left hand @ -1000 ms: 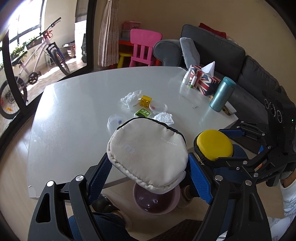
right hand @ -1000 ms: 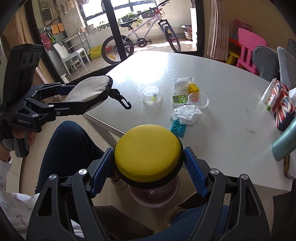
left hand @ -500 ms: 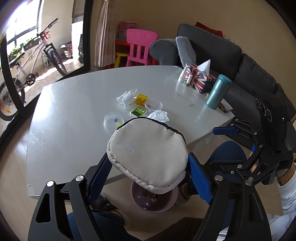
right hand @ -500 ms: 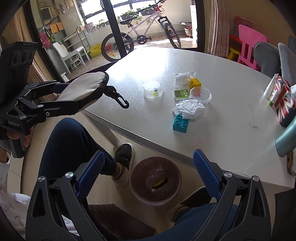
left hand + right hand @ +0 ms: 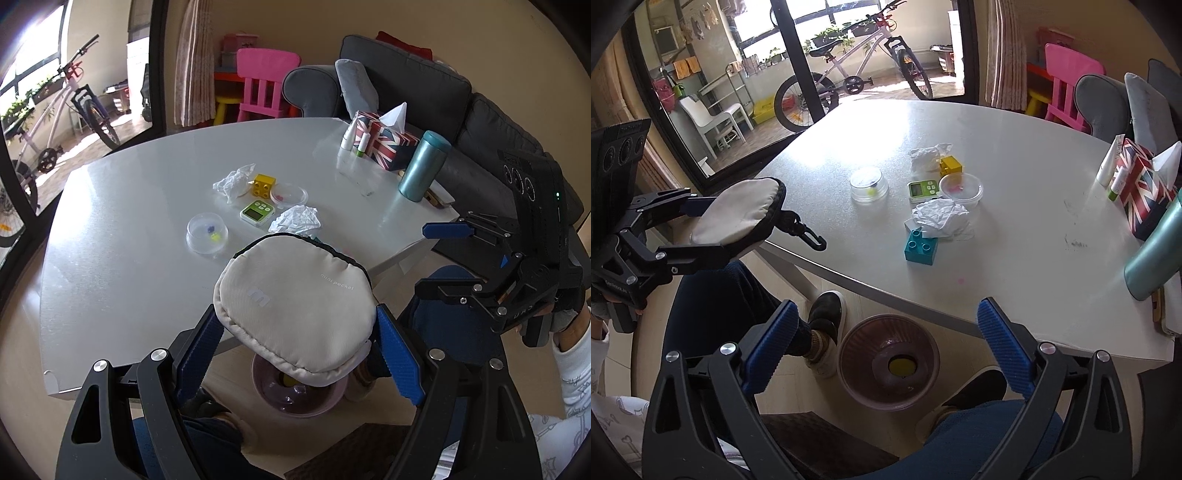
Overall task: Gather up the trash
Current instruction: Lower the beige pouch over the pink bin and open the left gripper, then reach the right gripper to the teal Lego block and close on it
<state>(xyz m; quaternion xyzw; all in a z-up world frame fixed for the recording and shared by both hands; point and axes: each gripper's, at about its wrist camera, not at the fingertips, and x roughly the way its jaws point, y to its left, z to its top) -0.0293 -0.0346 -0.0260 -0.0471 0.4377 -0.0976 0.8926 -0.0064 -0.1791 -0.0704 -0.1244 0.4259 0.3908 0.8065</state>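
Gone from the right gripper [image 5: 884,350], the yellow disc [image 5: 902,366] now lies in the bin [image 5: 888,363] on the floor (jaws wide, empty). Left gripper [image 5: 295,352] clamps a beige pouch [image 5: 295,310] above it.

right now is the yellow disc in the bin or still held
In the bin: the yellow disc lies at the bottom of the purple bin on the floor, and the right gripper above it has just opened and holds nothing.

Bin [image 5: 295,402] partly behind pouch [image 5: 295,306]; contents perhaps unclear.
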